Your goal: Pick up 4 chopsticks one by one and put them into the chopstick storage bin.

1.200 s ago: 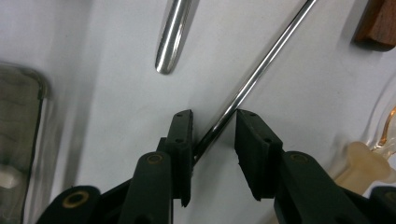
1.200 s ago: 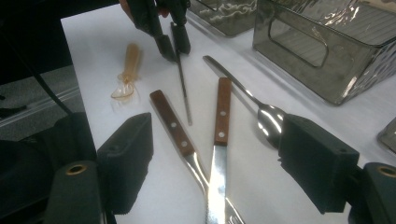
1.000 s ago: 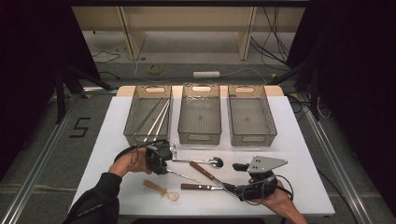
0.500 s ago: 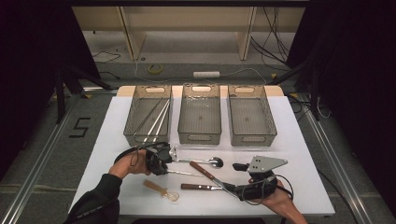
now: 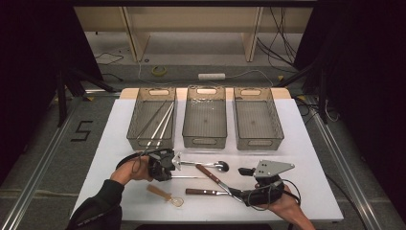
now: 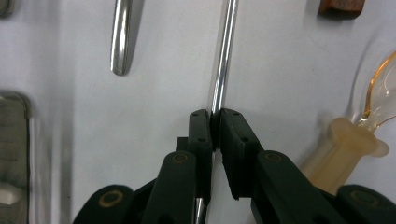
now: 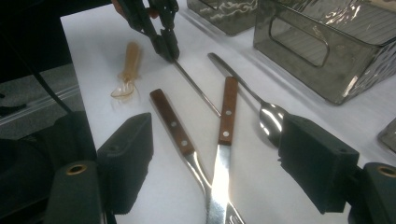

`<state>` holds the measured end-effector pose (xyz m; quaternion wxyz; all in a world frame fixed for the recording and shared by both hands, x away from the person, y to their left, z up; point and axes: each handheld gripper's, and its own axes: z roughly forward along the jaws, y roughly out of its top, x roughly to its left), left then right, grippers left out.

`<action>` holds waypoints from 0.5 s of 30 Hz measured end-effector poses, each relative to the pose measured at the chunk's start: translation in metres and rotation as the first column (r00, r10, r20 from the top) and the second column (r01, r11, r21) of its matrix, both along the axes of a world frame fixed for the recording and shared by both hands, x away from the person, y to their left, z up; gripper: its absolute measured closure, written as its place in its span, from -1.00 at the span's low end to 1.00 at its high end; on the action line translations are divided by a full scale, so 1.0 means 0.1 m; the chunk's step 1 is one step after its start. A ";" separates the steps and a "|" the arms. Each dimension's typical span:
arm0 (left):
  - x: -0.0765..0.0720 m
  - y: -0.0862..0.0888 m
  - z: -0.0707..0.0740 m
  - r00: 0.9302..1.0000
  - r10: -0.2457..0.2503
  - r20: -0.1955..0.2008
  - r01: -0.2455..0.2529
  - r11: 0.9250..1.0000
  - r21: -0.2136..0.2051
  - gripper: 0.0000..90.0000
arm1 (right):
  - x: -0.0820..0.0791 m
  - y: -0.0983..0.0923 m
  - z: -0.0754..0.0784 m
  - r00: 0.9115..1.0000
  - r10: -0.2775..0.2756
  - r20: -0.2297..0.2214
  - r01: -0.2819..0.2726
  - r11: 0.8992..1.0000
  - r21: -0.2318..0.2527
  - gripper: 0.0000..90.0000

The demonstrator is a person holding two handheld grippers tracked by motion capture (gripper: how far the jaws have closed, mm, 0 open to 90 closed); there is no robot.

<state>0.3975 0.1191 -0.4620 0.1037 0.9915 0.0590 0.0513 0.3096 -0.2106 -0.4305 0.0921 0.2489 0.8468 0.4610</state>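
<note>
The white table [image 5: 119, 143] has three bins [image 5: 205, 123] at the back. In front of them lie a spoon [image 5: 210, 165], two wood-handled knives [image 5: 210, 191] and a little plastic spoon [image 5: 165, 194]. The left gripper [image 6: 215, 122] has just been closing and is clamped on a thin metal rod [image 6: 224, 56] lying flat on the table. The right gripper [image 7: 215, 168] is apart, low over the knives.

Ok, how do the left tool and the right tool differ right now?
The left tool has just been closing, and its jaws pinch a thin metal rod. The right tool stands wide open and holds nothing. The left tool points straight down at the table. The right tool looks along the table at a slant, over wooden-handled cutlery. Both are hand-held, low over the same table.
</note>
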 end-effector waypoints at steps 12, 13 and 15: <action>-0.03 0.02 0.00 0.999 -0.033 -0.003 0.033 0.999 0.004 0.86 | 0.01 0.00 0.00 1.000 -0.001 -0.004 0.001 1.000 0.000 -0.39; -0.03 0.02 0.01 0.999 -0.036 -0.005 0.036 0.999 0.004 0.87 | 0.01 0.00 -0.01 1.000 -0.002 -0.008 0.002 1.000 0.002 -0.39; -0.03 0.03 0.00 0.999 -0.039 -0.005 0.039 0.999 0.002 0.87 | 0.01 0.00 -0.01 1.000 -0.006 -0.010 0.005 1.000 -0.004 -0.39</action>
